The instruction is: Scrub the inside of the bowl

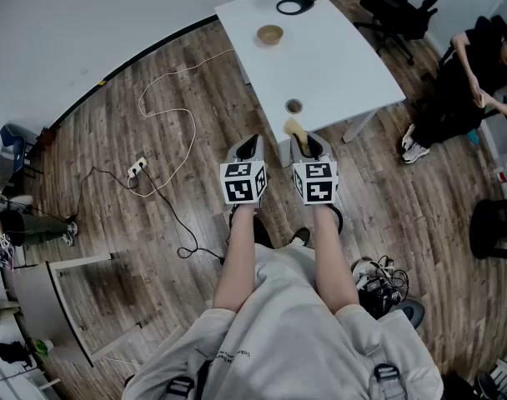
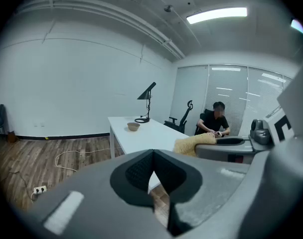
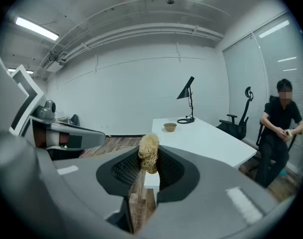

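Observation:
A small wooden bowl [image 1: 270, 34] stands on the far part of the white table [image 1: 337, 65], well ahead of both grippers; it also shows in the left gripper view [image 2: 133, 126] and the right gripper view [image 3: 170, 127]. My right gripper [image 1: 308, 145] is shut on a tan fibre scrubber [image 1: 294, 128], which sticks up between its jaws [image 3: 149, 153]. My left gripper [image 1: 248, 148] is shut with nothing in it [image 2: 152, 169]. Both are held side by side over the wooden floor, just short of the table's near edge.
A black desk lamp [image 1: 296, 3] stands at the table's far end and a round cable hole [image 1: 294, 106] lies near its front edge. A person [image 1: 470, 82] sits to the right, next to an office chair [image 1: 404, 7]. A white cable and power strip [image 1: 138, 168] lie on the floor at left.

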`<state>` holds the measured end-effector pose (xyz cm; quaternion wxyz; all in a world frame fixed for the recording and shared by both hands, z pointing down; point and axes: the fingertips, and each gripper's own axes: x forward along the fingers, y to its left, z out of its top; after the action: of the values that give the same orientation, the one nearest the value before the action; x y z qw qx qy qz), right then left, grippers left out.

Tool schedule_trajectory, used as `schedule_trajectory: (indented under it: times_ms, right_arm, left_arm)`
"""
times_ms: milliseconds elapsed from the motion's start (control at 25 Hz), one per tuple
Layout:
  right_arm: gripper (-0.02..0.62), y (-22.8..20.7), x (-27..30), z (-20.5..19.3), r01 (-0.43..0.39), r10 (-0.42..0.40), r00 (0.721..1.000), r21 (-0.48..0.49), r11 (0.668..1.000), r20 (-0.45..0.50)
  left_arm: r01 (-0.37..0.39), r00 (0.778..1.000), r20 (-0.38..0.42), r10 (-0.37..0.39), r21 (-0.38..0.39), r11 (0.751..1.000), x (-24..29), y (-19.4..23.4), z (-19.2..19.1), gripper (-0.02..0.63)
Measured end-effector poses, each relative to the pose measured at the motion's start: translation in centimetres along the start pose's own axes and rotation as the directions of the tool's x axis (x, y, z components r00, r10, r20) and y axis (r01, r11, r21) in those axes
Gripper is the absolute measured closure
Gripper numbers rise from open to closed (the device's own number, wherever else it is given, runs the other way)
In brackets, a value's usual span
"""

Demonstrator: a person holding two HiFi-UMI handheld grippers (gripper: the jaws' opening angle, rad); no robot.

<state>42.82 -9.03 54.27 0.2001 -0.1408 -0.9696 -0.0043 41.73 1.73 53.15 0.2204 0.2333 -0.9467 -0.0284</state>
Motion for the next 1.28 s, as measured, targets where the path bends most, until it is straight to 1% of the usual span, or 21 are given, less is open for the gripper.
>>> schedule_trajectory:
  times_ms: [120,240,360,440,560,680,760,880,1000,1160,1280]
  right_arm:
    - [0.492,0.5,2.2,1.3,0.022,-0.022,1.0,0.02,1.0,0.003]
    - [0.492,2.0,4.3,2.1,0.017,-0.017,1.0,-0.013,1.0,-0.005]
    - [0.491,1.9,6.0,2.8,0.044,-0.044,0.999,-0.012,0.999,-0.009]
    - [0.491,1.1,7.3,3.5,0.074,-0.074,0.997,0.0,0.997,-0.017]
    - [0.487,0.5,9.6,4.6,0.102,-0.102,0.995,0.05,0.994,-0.016]
    - [0.486,0.5,10.8,4.8,0.136,-0.134,0.99,0.063,0.989,-0.029]
    - [0.486,0.1,11.5,5.0,0.166,-0.164,0.986,0.069,0.984,-0.031]
    - [0.485,-0.4,13.2,5.3,0.208,-0.205,0.978,0.099,0.973,-0.046]
    - [0.485,0.4,14.4,5.3,0.239,-0.234,0.971,0.127,0.963,-0.055]
    - [0.483,2.0,14.4,6.5,0.24,-0.241,0.97,0.152,0.959,-0.014]
    - [0.483,2.2,14.3,6.2,0.25,-0.251,0.968,0.176,0.952,-0.015]
  left_arm:
    - [0.036,0.999,-0.005,-0.036,0.028,0.999,1.3,1.7,1.5,0.606]
    - [0.049,0.999,-0.015,-0.049,0.02,0.999,2.3,3.5,1.8,0.606]
    - [0.087,0.996,-0.04,-0.085,0.026,0.996,4.4,4.2,2.0,0.606]
    - [0.123,0.991,-0.052,-0.121,0.034,0.992,6.0,4.6,2.9,0.606]
    - [0.162,0.985,-0.063,-0.159,0.049,0.986,8.3,6.5,4.5,0.606]
    - [0.198,0.979,-0.047,-0.197,0.031,0.98,9.4,8.5,5.6,0.606]
    - [0.222,0.974,-0.041,-0.221,0.023,0.975,10.3,9.6,6.1,0.606]
    - [0.257,0.965,-0.072,-0.254,0.037,0.966,12.1,11.2,6.3,0.606]
    - [0.293,0.953,-0.088,-0.289,0.038,0.955,13.0,12.9,6.8,0.606]
    - [0.331,0.94,-0.103,-0.326,0.037,0.943,12.5,14.1,6.9,0.606]
    - [0.362,0.927,-0.132,-0.352,0.06,0.93,11.9,14.3,6.0,0.606]
